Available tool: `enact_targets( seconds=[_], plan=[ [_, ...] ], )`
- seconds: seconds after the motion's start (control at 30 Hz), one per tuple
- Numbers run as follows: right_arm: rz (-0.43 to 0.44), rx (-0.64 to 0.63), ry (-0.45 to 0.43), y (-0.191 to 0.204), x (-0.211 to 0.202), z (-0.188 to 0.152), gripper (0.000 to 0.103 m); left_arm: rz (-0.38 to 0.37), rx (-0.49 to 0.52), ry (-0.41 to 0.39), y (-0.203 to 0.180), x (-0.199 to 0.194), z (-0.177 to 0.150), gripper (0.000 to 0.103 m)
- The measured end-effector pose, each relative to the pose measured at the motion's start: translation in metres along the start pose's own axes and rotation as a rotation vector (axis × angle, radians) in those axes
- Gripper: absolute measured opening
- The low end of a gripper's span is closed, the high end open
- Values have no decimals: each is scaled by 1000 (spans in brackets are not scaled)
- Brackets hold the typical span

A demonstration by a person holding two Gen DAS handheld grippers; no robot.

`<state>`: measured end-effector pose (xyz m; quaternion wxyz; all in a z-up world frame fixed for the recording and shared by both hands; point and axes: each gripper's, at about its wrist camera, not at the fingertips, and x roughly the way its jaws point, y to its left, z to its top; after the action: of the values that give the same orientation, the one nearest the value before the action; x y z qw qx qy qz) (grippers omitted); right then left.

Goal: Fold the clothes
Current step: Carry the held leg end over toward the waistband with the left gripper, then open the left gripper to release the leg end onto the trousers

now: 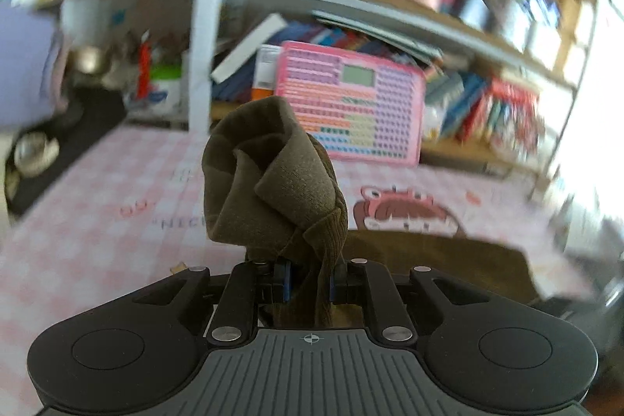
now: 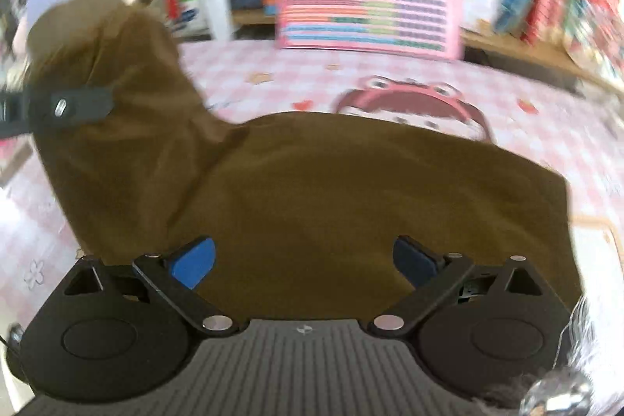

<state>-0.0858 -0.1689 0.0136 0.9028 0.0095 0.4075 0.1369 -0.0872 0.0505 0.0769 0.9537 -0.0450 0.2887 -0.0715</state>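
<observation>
Left wrist view: left gripper (image 1: 310, 279), jaws drawn narrow, pinches a bunched fold of the olive-brown garment (image 1: 273, 178), which rises in a crumpled lump above the fingers w/ the rest trailing to the right over the pink checked cloth (image 1: 97, 201); bookshelf (image 1: 390, 10) and pink chart board (image 1: 351, 104) behind, blurred. Right wrist view: right gripper (image 2: 308, 260) spread wide, blue pads (image 2: 195, 262) well apart, holding nothing, just above the garment (image 2: 351, 201), which lies mostly flat on the checked cloth (image 2: 273, 80); at upper left the cloth is lifted where the other gripper's finger (image 2: 74, 106) clamps it.
</observation>
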Motion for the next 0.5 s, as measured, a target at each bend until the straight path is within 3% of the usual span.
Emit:
enact_targets(
  seconds=[0.23,0.33,0.4,0.47,0.5],
  plan=[
    [45,210,58,-80,-31,-26,99,87,225,77,-65,13,-8,16],
    [58,236,67,-100,-35,-34,99,104,279,131,-97,29,-17,25],
    [72,237,72,-110,-36,-38,99,80,278,165,-115,36,-24,48],
    [85,241,86,-119,-35,-41,99,78,213,158,-111,32,-25,67],
    [91,243,94,-123,-35,-43,99,77,180,154,-109,30,-26,67]
  ],
)
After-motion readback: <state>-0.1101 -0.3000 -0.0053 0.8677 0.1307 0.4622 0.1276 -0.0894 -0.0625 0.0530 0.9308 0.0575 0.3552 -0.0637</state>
